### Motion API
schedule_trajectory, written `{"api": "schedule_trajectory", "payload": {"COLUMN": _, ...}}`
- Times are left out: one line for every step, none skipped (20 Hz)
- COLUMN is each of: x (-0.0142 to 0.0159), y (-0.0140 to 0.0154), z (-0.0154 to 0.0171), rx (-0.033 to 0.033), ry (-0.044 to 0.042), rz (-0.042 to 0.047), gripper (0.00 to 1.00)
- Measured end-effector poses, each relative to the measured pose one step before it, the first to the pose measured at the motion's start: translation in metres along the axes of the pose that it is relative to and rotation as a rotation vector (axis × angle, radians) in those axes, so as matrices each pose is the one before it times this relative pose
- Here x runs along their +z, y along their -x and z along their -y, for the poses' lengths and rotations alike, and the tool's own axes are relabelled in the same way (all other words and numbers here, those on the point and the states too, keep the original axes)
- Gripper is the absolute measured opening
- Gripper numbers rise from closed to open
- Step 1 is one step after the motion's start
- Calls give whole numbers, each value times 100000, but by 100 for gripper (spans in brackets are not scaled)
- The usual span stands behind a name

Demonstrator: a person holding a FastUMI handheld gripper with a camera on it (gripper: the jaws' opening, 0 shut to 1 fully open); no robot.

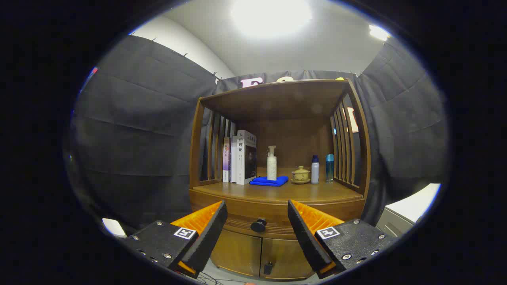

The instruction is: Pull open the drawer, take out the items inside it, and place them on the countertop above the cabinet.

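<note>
Your gripper (257,209) hangs spread wide with nothing between its fingers, facing a wooden cabinet (277,198). The landmark is the dark round knob (258,225) of the closed drawer (277,211), seen in the gap between your fingers and nearer the left one. On the countertop (277,192) above the knob, from left: upright books (241,157), a white pump bottle (271,163) behind a folded blue cloth (269,181), a lidded yellow cup (300,175), a white bottle (315,169) and a teal bottle (329,168). Below the knob, two cupboard doors (257,255) stand closed.
</note>
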State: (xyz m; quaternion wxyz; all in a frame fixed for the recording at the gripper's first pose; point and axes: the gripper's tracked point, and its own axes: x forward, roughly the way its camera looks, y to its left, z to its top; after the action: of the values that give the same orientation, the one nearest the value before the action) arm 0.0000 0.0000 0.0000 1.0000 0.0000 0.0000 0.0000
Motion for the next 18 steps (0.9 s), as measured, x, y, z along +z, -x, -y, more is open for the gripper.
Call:
{"api": "schedule_trajectory", "payload": {"x": 84, "y": 20, "z": 44, "rx": -274, "ry": 31, "rz": 494, "gripper": 95}}
{"api": "schedule_trajectory", "payload": {"x": 95, "y": -27, "z": 58, "rx": -473, "ry": -128, "rz": 620, "gripper": 94}}
{"api": "schedule_trajectory", "payload": {"x": -69, "y": -131, "z": -5, "rx": -531, "ry": -232, "rz": 458, "gripper": 95}}
{"api": "schedule_trajectory", "payload": {"x": 41, "y": -80, "z": 12, "rx": -370, "ry": -311, "rz": 171, "gripper": 95}}
{"api": "schedule_trajectory", "payload": {"x": -32, "y": -51, "z": -23, "rx": -634, "ry": -256, "rz": -53, "gripper": 94}}
{"api": "schedule_trajectory", "payload": {"x": -34, "y": -28, "z": -21, "rx": -379, "ry": -192, "rz": -213, "gripper": 95}}
{"api": "schedule_trajectory", "payload": {"x": -32, "y": 0, "z": -45, "rx": -185, "ry": -153, "rz": -56, "gripper": 95}}
{"api": "schedule_trajectory", "payload": {"x": 126, "y": -38, "z": -13, "rx": -110, "ry": -71, "rz": 95, "gripper": 95}}
{"api": "schedule_trajectory", "payload": {"x": -25, "y": -26, "z": -11, "rx": 43, "ry": 36, "rz": 255, "gripper": 95}}
{"api": "schedule_trajectory", "payload": {"x": 149, "y": -4, "z": 12, "rx": 85, "ry": -1, "rz": 359, "gripper": 95}}
{"api": "schedule_trajectory", "payload": {"x": -54, "y": -6, "z": -34, "rx": 83, "ry": 32, "rz": 249, "gripper": 95}}
{"api": "schedule_trajectory", "payload": {"x": 8, "y": -77, "z": 57, "rx": -200, "ry": 214, "rz": 274, "gripper": 95}}
{"api": "schedule_trajectory", "payload": {"x": -174, "y": -83, "z": 92, "rx": -274, "ry": 340, "rz": 66, "gripper": 95}}
{"api": "schedule_trajectory", "payload": {"x": -31, "y": -64, "z": 81, "rx": -391, "ry": 325, "rz": -65, "gripper": 95}}
{"api": "schedule_trajectory", "payload": {"x": -115, "y": -34, "z": -19, "rx": -175, "ry": 89, "rz": -152, "gripper": 95}}
{"api": "schedule_trajectory", "payload": {"x": 50, "y": -4, "z": 53, "rx": -112, "ry": -36, "rz": -232, "gripper": 95}}
{"api": "schedule_trajectory", "payload": {"x": -59, "y": 19, "z": 15, "rx": -290, "ry": -70, "rz": -126, "gripper": 95}}
{"api": "schedule_trajectory", "payload": {"x": 46, "y": -29, "z": -35, "rx": -128, "ry": -217, "rz": -2, "gripper": 95}}
